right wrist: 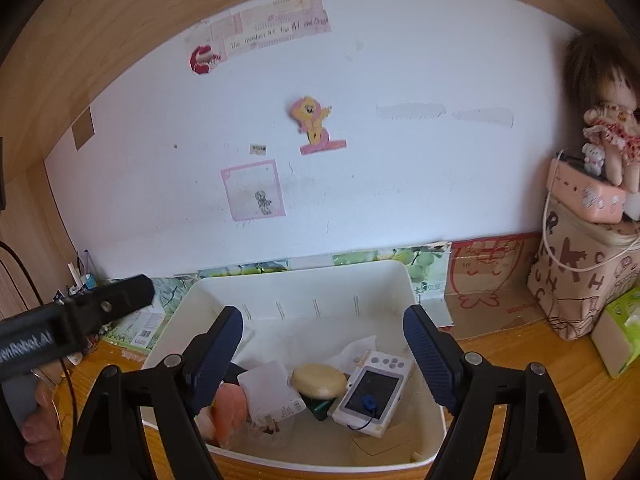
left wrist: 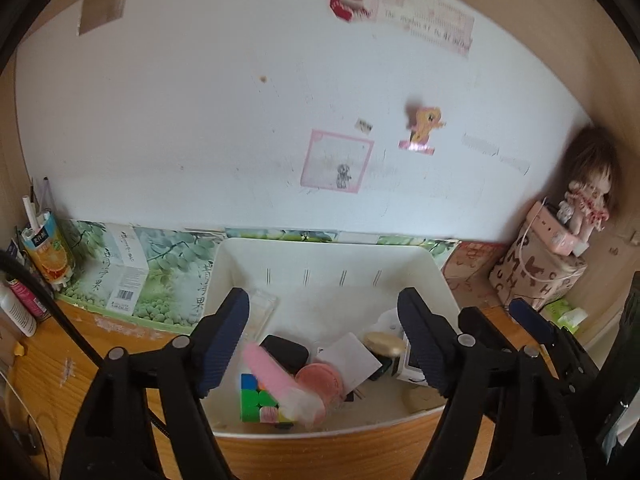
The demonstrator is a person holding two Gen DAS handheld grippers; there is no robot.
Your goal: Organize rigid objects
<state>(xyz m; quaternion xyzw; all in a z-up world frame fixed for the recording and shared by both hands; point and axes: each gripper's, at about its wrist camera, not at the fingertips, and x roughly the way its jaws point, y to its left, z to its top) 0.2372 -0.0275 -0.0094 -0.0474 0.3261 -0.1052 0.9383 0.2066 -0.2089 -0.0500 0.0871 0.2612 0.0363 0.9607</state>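
A white bin [left wrist: 320, 252] stands on the wooden desk against the wall. It holds a colour cube [left wrist: 256, 400], a blurred pink stick [left wrist: 268, 372], a pink round case [left wrist: 320, 380], a white card [left wrist: 352, 356], a gold-lidded jar [left wrist: 384, 344] and a black case [left wrist: 284, 350]. My left gripper [left wrist: 324, 340] hangs open over the bin's left half; the pink stick lies below, between its fingers, untouched. My right gripper [right wrist: 322, 360] is open over the bin [right wrist: 404, 276], above the jar [right wrist: 320, 380] and a white handheld device [right wrist: 372, 392]. It holds nothing.
A juice carton [left wrist: 48, 248] and a white box [left wrist: 124, 276] stand at the back left. A patterned bag [right wrist: 580, 280] with a pink power strip [right wrist: 588, 196] and a doll [right wrist: 608, 120] fills the right corner, beside a tissue pack [right wrist: 620, 328]. A hand [right wrist: 40, 432] grips the left tool.
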